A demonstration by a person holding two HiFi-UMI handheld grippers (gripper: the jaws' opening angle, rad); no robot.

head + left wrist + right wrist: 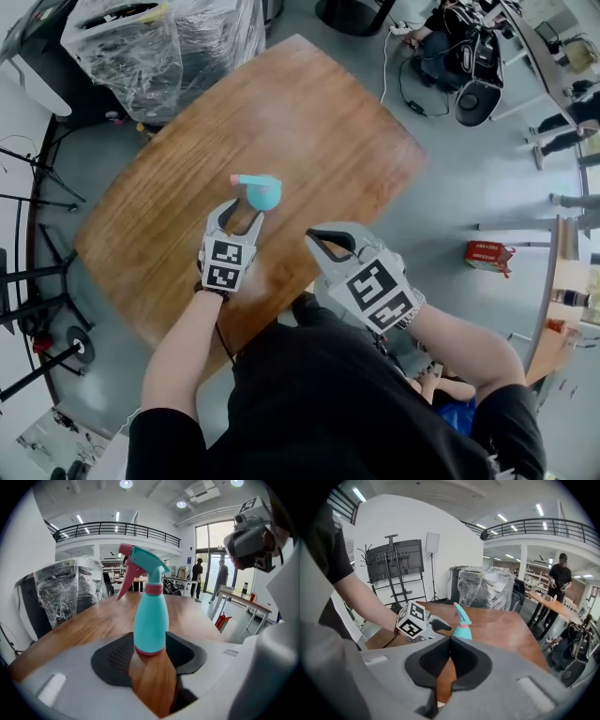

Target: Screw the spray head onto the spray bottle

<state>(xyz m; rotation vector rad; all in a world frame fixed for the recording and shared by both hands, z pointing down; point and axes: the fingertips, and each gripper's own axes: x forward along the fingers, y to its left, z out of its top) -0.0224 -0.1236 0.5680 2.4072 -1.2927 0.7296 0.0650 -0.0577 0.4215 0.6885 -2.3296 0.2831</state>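
**A:** Where is the spray bottle [150, 620] just now?

**B:** Standing upright on the wooden table [328, 131], right at the front of the left gripper [243, 214]. Its base sits between the two dark pads [112, 660].

**A:** So that gripper has hold of it?

**B:** It looks so. The jaws stand about half open, and each pad lies against a side of the teal body low down. Bare table shows between the jaws on the hand's side of the bottle.

**A:** And the spray head [143, 564]?

**B:** Seated on the neck, over a pink collar [153, 588]. Its nozzle and pink trigger [123, 585] point off to the left gripper's left.

**A:** What about the right gripper [450, 639]?

**B:** Closed tight, jaws meeting tip to tip with nothing between them. The bottle stands ahead of those tips, a shade to their right, and apart from them.

**A:** Are the two grippers close?

**B:** Near, not touching. From the right gripper, the left one sits ahead and to the left, its marker cube [412, 623] turned towards it, with the bottle at that gripper's fingertips.

**A:** Anything past the bottle?

**B:** Ahead of the left gripper and to its left, beyond the table's far edge, there's a bulky load wrapped in clear plastic [70, 597]
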